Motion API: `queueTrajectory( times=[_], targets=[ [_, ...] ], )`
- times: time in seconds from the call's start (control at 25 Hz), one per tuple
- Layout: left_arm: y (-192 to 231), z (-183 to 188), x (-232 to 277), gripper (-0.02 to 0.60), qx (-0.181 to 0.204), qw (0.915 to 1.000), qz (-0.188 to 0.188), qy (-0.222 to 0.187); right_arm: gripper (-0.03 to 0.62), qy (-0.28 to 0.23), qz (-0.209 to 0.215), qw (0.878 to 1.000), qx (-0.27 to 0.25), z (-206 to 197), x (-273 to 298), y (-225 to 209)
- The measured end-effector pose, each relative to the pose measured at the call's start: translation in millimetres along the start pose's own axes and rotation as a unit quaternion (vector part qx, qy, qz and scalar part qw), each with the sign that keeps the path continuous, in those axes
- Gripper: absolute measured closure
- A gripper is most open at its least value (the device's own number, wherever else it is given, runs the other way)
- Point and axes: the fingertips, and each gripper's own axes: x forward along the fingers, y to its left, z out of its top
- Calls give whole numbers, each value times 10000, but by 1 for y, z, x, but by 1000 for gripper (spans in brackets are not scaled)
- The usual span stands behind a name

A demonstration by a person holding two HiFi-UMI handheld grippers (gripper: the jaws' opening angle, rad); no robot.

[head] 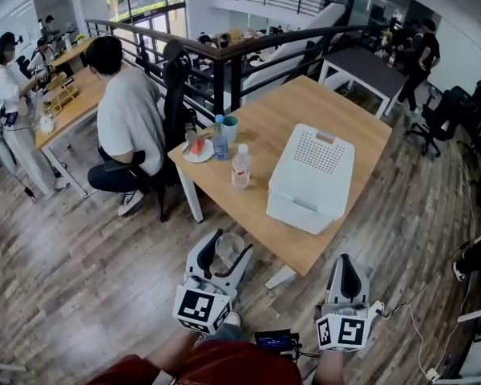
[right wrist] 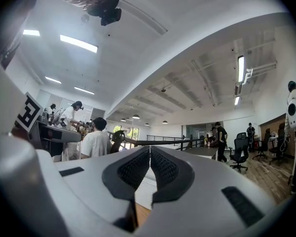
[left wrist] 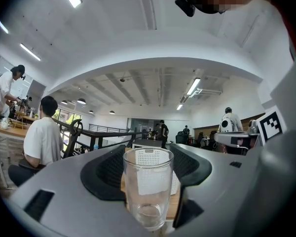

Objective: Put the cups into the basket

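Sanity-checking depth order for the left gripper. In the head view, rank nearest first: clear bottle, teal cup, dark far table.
1. Clear bottle, near left part of the wooden table.
2. Teal cup, behind it, by the far left corner.
3. Dark table, beyond, upper right.

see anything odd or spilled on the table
The white basket shows a perforated face on top and no opening, so it may be lidded or overturned. The bottles beside it stand upright; nothing looks spilled.
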Motion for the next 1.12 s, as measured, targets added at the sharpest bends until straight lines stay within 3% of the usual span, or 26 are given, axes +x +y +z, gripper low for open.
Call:
queueTrajectory(
  times=[0.64, 1.12],
  targets=[
    [17, 2, 67, 293, -68, 9984, -569, -24, 583, 65, -516, 9986, -83, -7, 41, -19],
    [7, 4, 138, 293, -6, 9983, -577, 32, 583, -39, -396, 9992, 23, -13, 103, -68]
  ],
)
